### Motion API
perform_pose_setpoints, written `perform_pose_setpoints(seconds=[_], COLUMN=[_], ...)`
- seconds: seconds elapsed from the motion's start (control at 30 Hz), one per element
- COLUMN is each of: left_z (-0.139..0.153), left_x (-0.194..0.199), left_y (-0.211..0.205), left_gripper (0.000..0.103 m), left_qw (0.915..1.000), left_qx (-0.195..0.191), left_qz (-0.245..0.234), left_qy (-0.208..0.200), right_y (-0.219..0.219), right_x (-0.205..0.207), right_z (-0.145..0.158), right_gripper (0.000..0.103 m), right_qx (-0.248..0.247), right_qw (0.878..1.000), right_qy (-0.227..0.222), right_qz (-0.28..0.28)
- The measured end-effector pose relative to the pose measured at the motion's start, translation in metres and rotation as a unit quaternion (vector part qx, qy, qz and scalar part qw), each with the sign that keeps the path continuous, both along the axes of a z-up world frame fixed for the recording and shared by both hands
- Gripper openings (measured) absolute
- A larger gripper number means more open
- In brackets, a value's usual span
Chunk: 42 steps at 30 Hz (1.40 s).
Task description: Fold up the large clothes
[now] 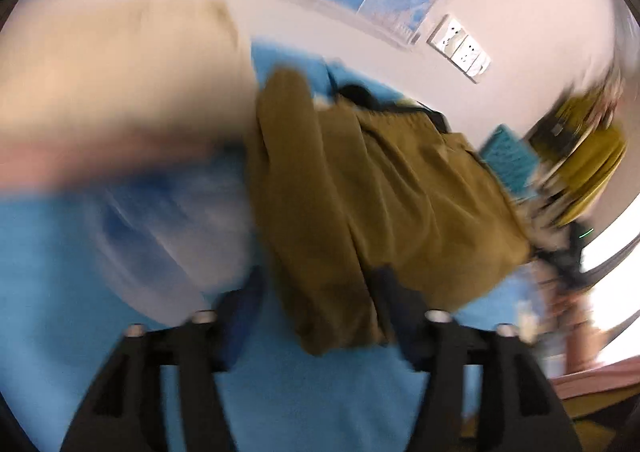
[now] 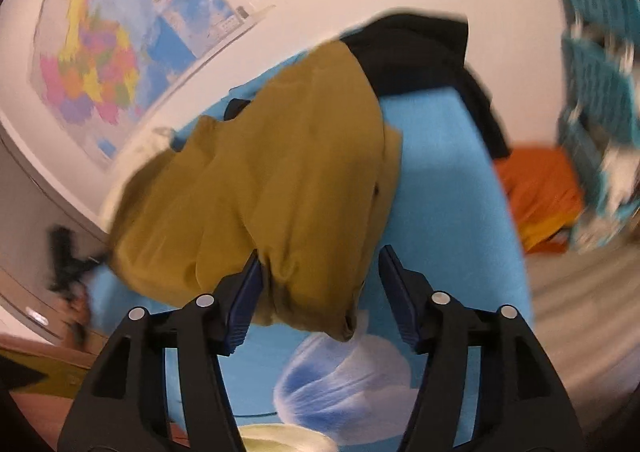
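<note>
Lying bunched on blue cloth (image 2: pixel 448 180), mustard garment (image 2: pixel 280 180) between both released hand-held grippers (image 1: pixel 320 304) (image 2: pixel 318 284) (black clothing (image 2: pixel 420 52) behind).

Garment (image 2: pixel 280 180) lies on cloth (image 2: pixel 448 180), before wall map (image 2: pixel 92 64).

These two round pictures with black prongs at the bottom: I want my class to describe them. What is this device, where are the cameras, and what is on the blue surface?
A person holds a two-fingered clamp in each hand; a wide-angle camera on each looks along its fingers. One picture is from the left hand-held gripper, the other from the right hand-held gripper. An olive-brown garment lies bunched on a blue cloth-covered surface, with a black garment behind. Both grippers stand open around the olive fabric, apparently not clamping it. The pictures are blurred.
</note>
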<state>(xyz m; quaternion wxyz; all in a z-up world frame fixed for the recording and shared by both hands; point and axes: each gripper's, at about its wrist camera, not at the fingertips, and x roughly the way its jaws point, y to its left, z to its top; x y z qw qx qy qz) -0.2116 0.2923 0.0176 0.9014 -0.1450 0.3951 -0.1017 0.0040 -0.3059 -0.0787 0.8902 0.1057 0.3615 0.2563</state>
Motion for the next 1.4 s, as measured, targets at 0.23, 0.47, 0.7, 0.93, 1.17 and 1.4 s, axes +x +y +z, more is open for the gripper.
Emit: perform_pose_setpoints(seconds=[0.23, 0.47, 0.7, 0.93, 1.17, 1.4], left_z=[0.016, -0.011, 0.006, -0.020, 0.007, -0.013], left_x=[0.040, 0.101, 0.111, 0.123, 0.096, 0.110], left_y=[-0.023, -0.020, -0.018, -0.015, -0.004, 0.007], left_gripper=[0.087, 0.053, 0.010, 0.029, 0.043, 0.037], left_qw=[0.9972, 0.9984, 0.9997, 0.9988, 0.9987, 0.9979], left_qx=[0.069, 0.028, 0.025, 0.031, 0.046, 0.041], left_qz=[-0.027, -0.029, 0.000, 0.000, 0.022, 0.032], left_qy=[-0.008, 0.040, 0.001, 0.037, -0.002, 0.039], right_y=[0.033, 0.052, 0.015, 0.027, 0.055, 0.097], right_x=[0.040, 0.091, 0.085, 0.096, 0.060, 0.099], right_z=[0.015, -0.003, 0.012, -0.010, 0.043, 0.005], right_gripper=[0.086, 0.023, 0.002, 0.019, 0.053, 0.044], right_qx=[-0.035, -0.070, 0.005, -0.028, -0.040, -0.088], right_qw=[0.999, 0.997, 0.998, 0.997, 0.996, 0.996], right_qy=[-0.037, 0.006, -0.014, 0.033, -0.070, -0.027], right_qz=[0.009, -0.011, -0.056, -0.070, -0.044, -0.002])
